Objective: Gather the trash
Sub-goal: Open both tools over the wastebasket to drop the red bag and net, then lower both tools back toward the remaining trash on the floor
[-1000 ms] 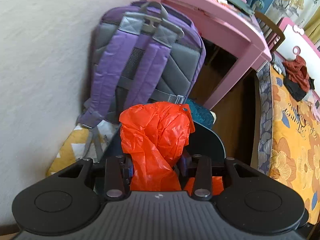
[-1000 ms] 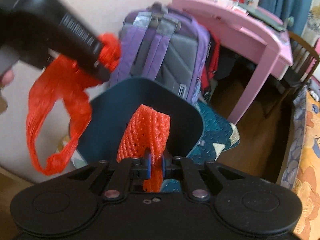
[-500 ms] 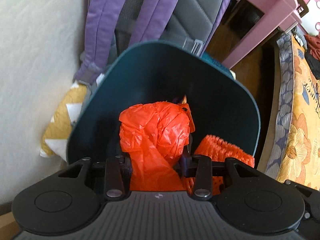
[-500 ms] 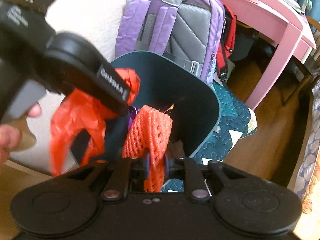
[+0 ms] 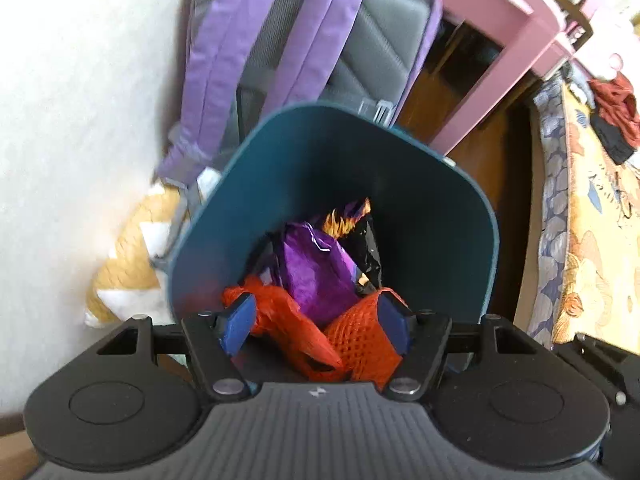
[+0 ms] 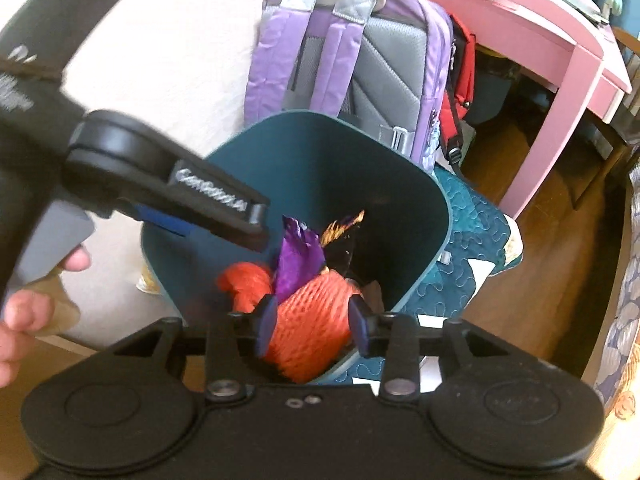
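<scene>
Presently I find both pairs of jaws spread wide and grasping nothing: my left gripper [image 5: 316, 318] and my right gripper [image 6: 313, 322] both hang over the mouth of the teal bin [image 6: 436, 208], blue pads apart. Directly beyond the fingertips, inside the bin, I note the orange plastic bag [image 5: 288, 330] lying against the orange foam net [image 6: 308, 320], both resting on a purple wrapper [image 5: 316, 268] and a black wrapper [image 5: 366, 248]. Behind the bin a purple backpack [image 6: 348, 52] leans on the white wall [image 5: 80, 80], with a pink desk [image 6: 552, 40] to its right.
</scene>
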The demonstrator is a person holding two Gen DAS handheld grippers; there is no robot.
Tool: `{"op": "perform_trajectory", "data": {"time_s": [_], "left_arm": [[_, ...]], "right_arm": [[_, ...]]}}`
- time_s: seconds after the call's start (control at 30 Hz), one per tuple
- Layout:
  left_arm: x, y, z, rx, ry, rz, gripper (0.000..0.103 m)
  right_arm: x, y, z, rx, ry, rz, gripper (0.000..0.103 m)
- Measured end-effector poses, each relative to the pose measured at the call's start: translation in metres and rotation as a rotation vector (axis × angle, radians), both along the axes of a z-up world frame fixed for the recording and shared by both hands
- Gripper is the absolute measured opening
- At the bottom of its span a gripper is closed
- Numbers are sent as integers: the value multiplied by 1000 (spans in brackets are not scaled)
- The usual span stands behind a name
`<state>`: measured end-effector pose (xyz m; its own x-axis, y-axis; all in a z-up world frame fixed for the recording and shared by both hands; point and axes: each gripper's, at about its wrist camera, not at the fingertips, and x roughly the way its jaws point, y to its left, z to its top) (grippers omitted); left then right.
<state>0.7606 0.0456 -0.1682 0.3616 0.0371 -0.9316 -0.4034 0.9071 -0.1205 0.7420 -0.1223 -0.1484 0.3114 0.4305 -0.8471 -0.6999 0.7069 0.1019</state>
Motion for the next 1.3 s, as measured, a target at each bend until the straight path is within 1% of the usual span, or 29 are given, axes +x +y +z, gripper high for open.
{"op": "perform_trajectory", "data": {"time_s": [0.17,0.3,0.43,0.63,0.73,0.87,1.0,1.1,1.2,1.3], "left_arm": [[-32,2,33,37,-79,-24,67],[-64,1,62,77,-143,-47,67],[-96,1,87,102,-202,-77,67],[-156,0,114,139,-271,-136,67],[-189,1,125,135,-307,-158,67],[-236,3,133,126,-341,-182,67],[-285,5,134,130,-345,-208,67],[-314,11,131,109,-346,-206,70],[-338,14,124,118,-337,-203,70],[-357,17,114,109,-319,-191,70]], "right_arm": [[-17,-8,21,51,-20,-41,44],[-37,-12,42,90,-52,-56,44],[-61,-16,64,131,-74,-74,44],[-106,-19,87,174,-117,-96,45],[-133,-23,94,198,-127,-126,46],[-177,-26,102,229,-142,-165,48],[-226,-28,101,237,-136,-213,49],[-260,-28,98,228,-124,-230,49],[-287,-28,95,219,-118,-248,55],[-307,-28,89,195,-101,-241,56]]}}
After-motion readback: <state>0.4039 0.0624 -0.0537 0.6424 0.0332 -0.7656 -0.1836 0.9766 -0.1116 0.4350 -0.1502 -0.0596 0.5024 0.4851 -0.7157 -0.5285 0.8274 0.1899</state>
